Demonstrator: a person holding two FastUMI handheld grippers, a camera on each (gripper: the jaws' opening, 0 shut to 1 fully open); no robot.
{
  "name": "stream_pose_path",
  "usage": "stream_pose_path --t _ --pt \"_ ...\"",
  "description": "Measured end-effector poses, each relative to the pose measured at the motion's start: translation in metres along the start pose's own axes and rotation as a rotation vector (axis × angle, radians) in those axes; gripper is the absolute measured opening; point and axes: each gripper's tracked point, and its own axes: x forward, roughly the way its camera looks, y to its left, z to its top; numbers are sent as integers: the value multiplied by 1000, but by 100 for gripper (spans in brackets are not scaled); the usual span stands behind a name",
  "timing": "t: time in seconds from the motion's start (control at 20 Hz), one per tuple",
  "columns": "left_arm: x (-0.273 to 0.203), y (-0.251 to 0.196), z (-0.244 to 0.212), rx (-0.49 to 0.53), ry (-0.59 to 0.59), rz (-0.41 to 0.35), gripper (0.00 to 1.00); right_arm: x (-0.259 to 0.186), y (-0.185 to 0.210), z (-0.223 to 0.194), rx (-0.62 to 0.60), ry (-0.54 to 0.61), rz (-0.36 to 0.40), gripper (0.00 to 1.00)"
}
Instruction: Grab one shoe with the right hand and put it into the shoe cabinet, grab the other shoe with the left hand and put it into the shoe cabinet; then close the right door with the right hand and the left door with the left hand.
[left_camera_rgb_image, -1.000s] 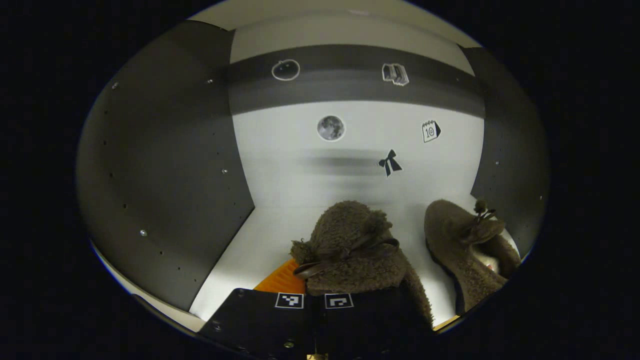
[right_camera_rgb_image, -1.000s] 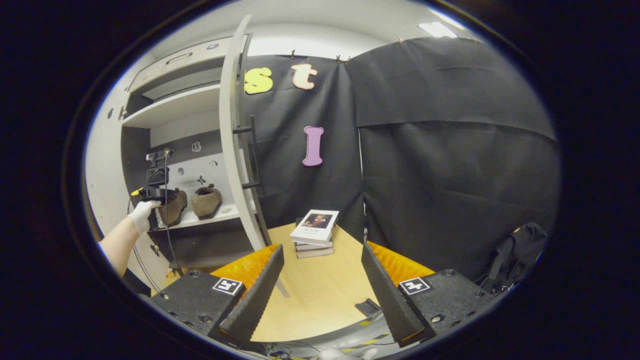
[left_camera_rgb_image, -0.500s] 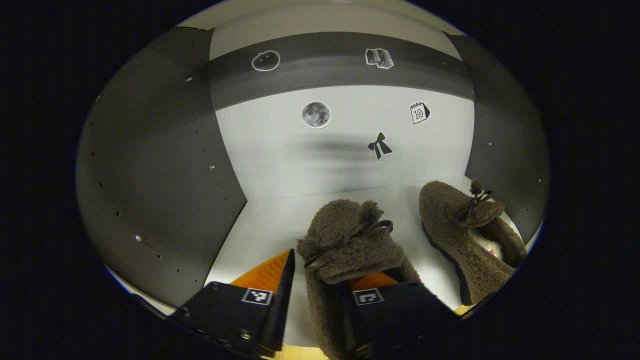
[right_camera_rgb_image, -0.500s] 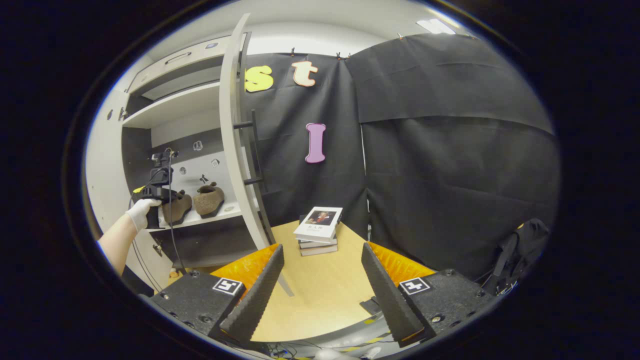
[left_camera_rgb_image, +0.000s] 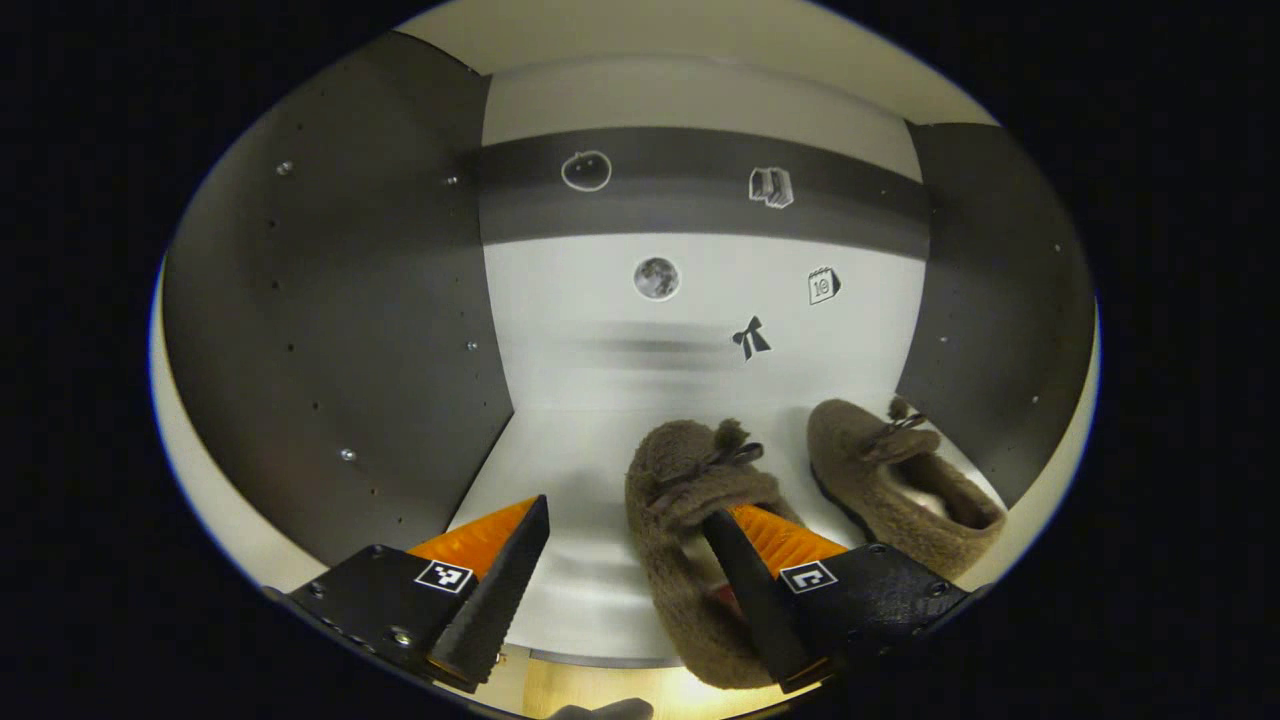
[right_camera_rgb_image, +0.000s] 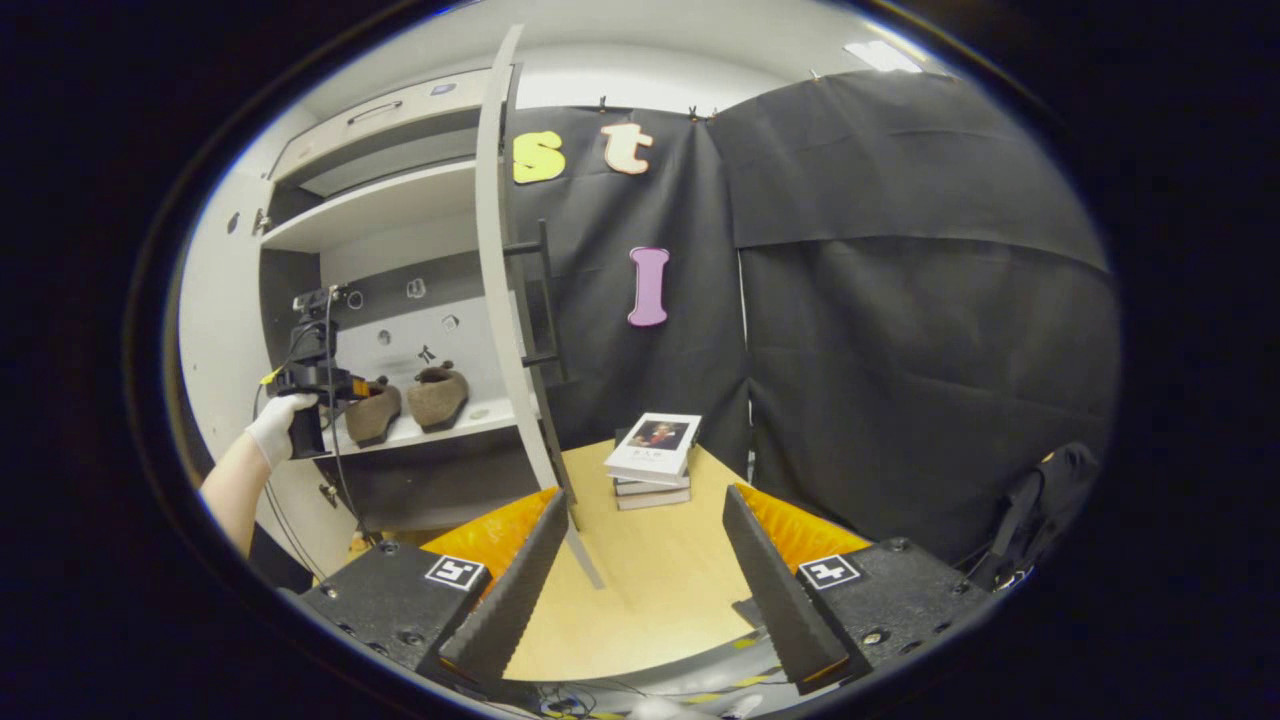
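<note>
Left gripper (left_camera_rgb_image: 620, 590) fingers spread wide, holding nothing; near shoe (left_camera_rgb_image: 690, 540) on cabinet shelf (left_camera_rgb_image: 590, 450), its heel under right finger at 5 o'clock. Second shoe (left_camera_rgb_image: 900, 480) just beside, at 3 o'clock of it. Right gripper (right_camera_rgb_image: 640, 570) wide open, empty, over wooden table (right_camera_rgb_image: 640, 590); right door (right_camera_rgb_image: 510, 300) open at 11 o'clock.

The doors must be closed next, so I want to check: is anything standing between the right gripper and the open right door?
Nothing visible does. The right gripper, open, faces the right door, which stands ajar just ahead; the stacked books sit beside it, off the direct line.
</note>
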Motion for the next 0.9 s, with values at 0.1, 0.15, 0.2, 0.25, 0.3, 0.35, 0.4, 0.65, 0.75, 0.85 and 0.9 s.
stream_pose_path --t 0.1,0.15,0.2,0.25,0.3,0.35,0.4,0.65,0.75,0.85,0.9 --pt "-21 -8 4 0 -41 -23 95 -5 4 2 -3 -11 6 99" --pt "-32 -11 8 0 -66 -32 95 -7 6 2 -7 -15 7 99" --pt "-45 -14 11 -2 -93 -42 95 -8 7 3 -10 -20 9 99" --pt "-58 -18 14 -8 -119 -55 95 -10 8 3 -12 -24 11 99" --pt "-71 -22 16 -8 -145 -70 95 -13 9 4 -12 -29 15 99" --pt "-85 -24 17 -8 -166 -80 95 -13 10 4 -12 -33 15 99" --pt "-99 -27 18 -7 -186 -90 95 -14 11 5 -13 -34 16 99" --pt "-171 -36 21 -23 -276 -130 94 -13 11 10 -9 -51 24 99" --pt "-198 -35 20 -29 -306 -131 94 -10 10 17 -14 -63 26 99" --pt "-225 -34 16 -34 -320 -140 95 -6 9 24 -27 -78 31 99" --pt "-236 -34 13 -32 -318 -140 95 -3 9 27 -34 -83 34 99"
